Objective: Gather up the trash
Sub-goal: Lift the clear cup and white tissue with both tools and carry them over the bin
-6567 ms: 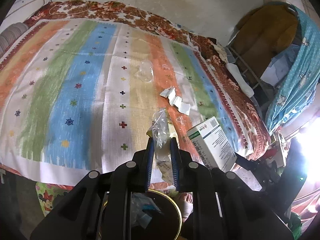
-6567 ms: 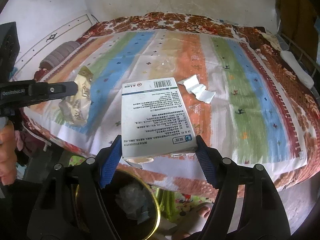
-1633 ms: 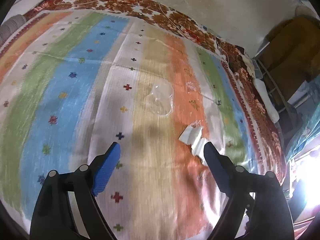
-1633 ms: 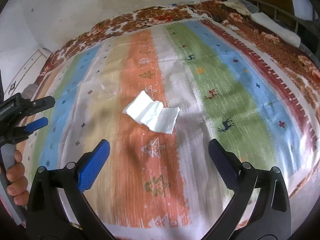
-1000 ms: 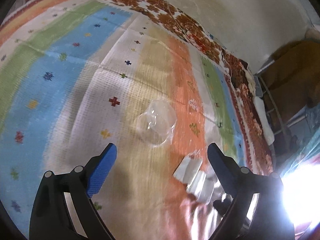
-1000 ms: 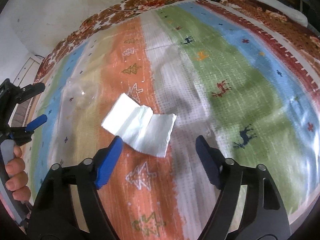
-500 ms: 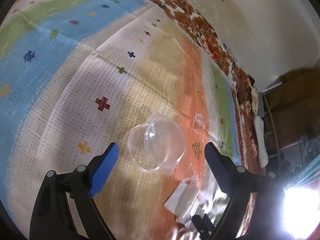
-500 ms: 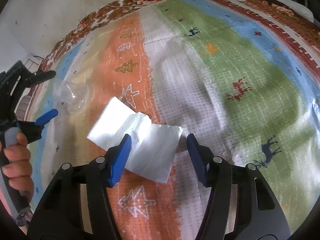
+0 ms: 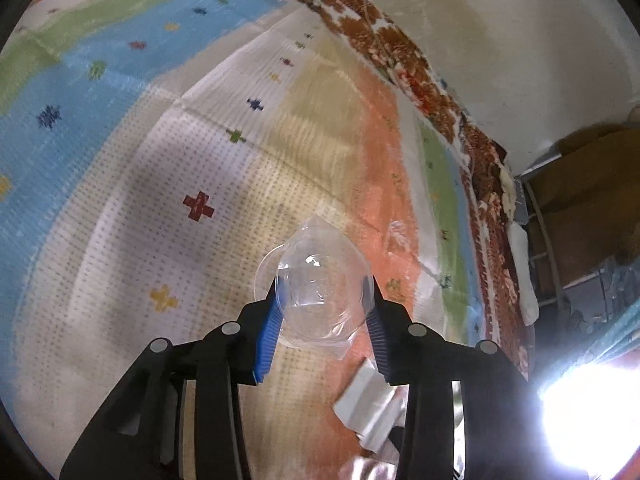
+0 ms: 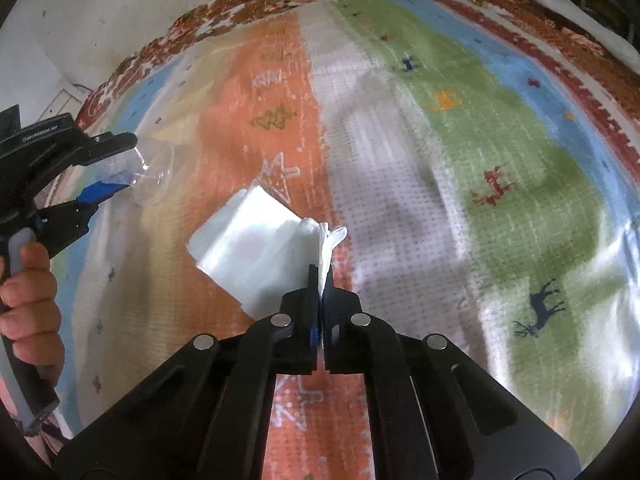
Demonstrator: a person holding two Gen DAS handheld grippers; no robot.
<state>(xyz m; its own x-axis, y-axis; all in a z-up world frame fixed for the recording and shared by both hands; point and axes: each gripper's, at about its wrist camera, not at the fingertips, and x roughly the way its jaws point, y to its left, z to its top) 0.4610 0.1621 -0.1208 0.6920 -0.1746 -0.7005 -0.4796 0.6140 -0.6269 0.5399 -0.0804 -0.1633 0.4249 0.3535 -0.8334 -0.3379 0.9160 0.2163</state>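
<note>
A clear plastic cup (image 9: 320,292) is held between the blue pads of the left hand-held gripper (image 9: 325,296), whose fingers are closed against the cup's two sides; the cup wall looks dented between them. The cup lies on its side on the striped bedspread (image 9: 160,184), over the boundary of a beige and an orange stripe, its open rim turned toward the left of the left wrist view. Whether it is lifted clear of the cloth cannot be told. In the right wrist view the same cup (image 10: 154,178) is seen at the far left, caught between the left hand-held gripper's fingers (image 10: 116,164), with the person's hand (image 10: 28,300) wrapped around the handle below.

The right hand-held gripper (image 10: 320,276) is drawn together on a white paper tissue (image 10: 256,248), a bunched edge of which is pinched between the jaws and sticks up just beyond the fingertips. The rest of the tissue spreads to the left over the orange stripe of the bedspread (image 10: 500,128), folded and creased. In the left wrist view part of this tissue (image 9: 364,408) is visible just below and to the right of the cup, near it but apart.

A patterned brown blanket (image 9: 408,64) borders the bedspread along a pale wall (image 9: 500,32).
</note>
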